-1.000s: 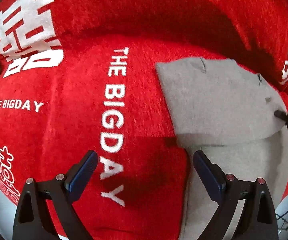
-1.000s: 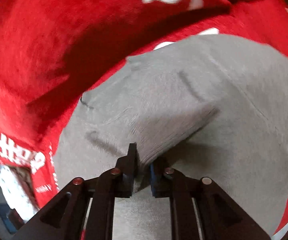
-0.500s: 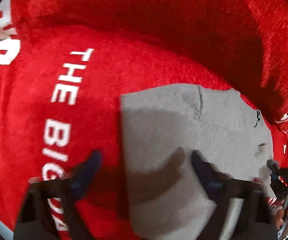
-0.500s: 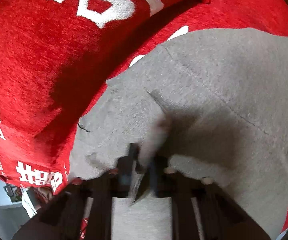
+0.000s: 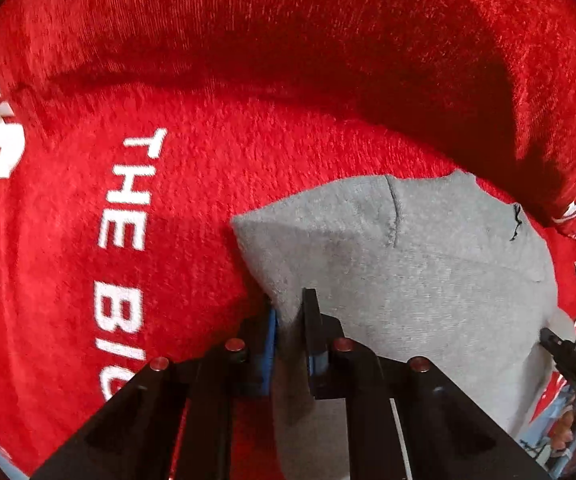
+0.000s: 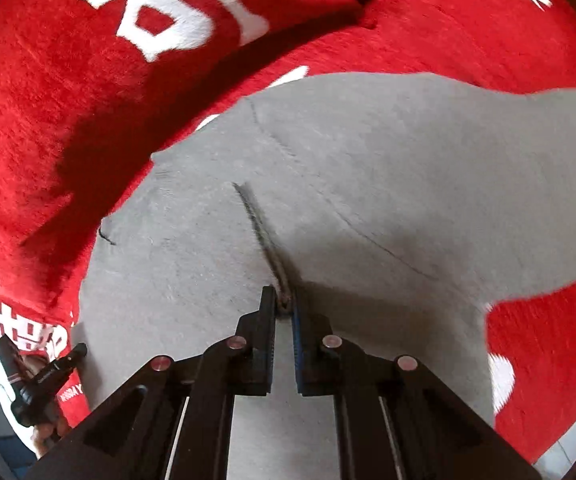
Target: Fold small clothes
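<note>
Change noted: the left hand-held gripper (image 5: 290, 312) has just been closing; the left edge of the grey garment (image 5: 428, 280) is now pinched between its jaws.
Right hand-held gripper (image 6: 284, 306): clenched on a raised fold of the same garment.
Location: the garment is laid on the red blanket (image 5: 168, 180), at 4 o'clock in the left wrist view.
Meaning: both sides are judged secured, so a fold can be carried over.
Long axis: judged to run from 9 to 3 o'clock in the left wrist view; which end leads cannot be told.

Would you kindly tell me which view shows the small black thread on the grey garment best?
The right wrist view: the black thread lies clear against the grey garment. The left wrist view shows it smaller, near the far edge.
</note>
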Motion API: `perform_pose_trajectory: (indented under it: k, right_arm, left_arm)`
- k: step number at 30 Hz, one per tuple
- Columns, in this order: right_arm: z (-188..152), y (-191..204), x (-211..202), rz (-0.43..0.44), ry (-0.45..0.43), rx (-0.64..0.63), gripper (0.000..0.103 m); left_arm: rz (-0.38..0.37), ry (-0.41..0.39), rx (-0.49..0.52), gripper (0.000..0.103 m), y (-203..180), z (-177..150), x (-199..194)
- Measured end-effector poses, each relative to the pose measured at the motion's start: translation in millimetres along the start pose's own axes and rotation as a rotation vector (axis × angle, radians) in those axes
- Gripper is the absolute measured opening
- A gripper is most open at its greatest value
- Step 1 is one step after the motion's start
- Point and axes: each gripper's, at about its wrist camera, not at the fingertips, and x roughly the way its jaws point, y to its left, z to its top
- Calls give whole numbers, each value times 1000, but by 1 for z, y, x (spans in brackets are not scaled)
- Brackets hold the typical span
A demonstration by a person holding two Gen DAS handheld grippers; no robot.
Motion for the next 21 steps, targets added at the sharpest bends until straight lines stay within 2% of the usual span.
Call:
perform_pose_trajectory:
  k: [3, 5, 7, 8, 9, 10, 11, 14, 15, 16, 18, 19, 20, 21]
  right_arm:
    - [-6, 0, -5, -33, 30, 4, 9]
    - [-11, -1, -8, 42, 60, 41, 9]
    - [-17, 5, -7, 133, 93, 53, 12]
    - [-22, 11, -6, 160, 110, 50, 16]
    - [-27, 18, -2, 193, 135, 51, 33]
    - [-32, 25, 4, 220, 157, 59, 57]
    - [-37, 31, 9, 242, 173, 73, 65]
    - [-45, 49, 26, 288, 189, 103, 65]
    - [-46, 54, 32, 302, 190, 120, 64]
    - [-47, 56, 36, 306, 189, 132, 59]
    - [-46, 63, 43, 283, 172, 141, 16]
    - [-46, 63, 44, 258, 173, 136, 6]
    - [-47, 63, 46, 216, 177, 137, 6]
    - [-52, 62, 48, 209, 178, 145, 6]
  left_arm:
    - [51, -12, 15, 14, 6, 0, -13]
    - [59, -24, 11, 14, 11, -4, -28]
    - [22, -29, 23, 14, 9, -13, -44]
    - [3, -22, 35, 14, 6, -18, -50]
    - [-15, -8, 49, 14, 0, -26, -55]
    - [-30, 3, 62, 14, -3, -32, -57]
    - [-45, 17, 80, 14, -10, -39, -57]
    - [-44, 49, 125, 14, -26, -51, -48]
    - [-37, 60, 135, 14, -31, -55, -41]
    - [-23, 73, 145, 14, -32, -58, -35]
    - [19, 92, 171, 14, -30, -65, -23]
    - [27, 98, 178, 14, -28, -70, -20]
    - [24, 96, 182, 14, -25, -75, -19]
    - [13, 84, 185, 14, -22, -78, -20]
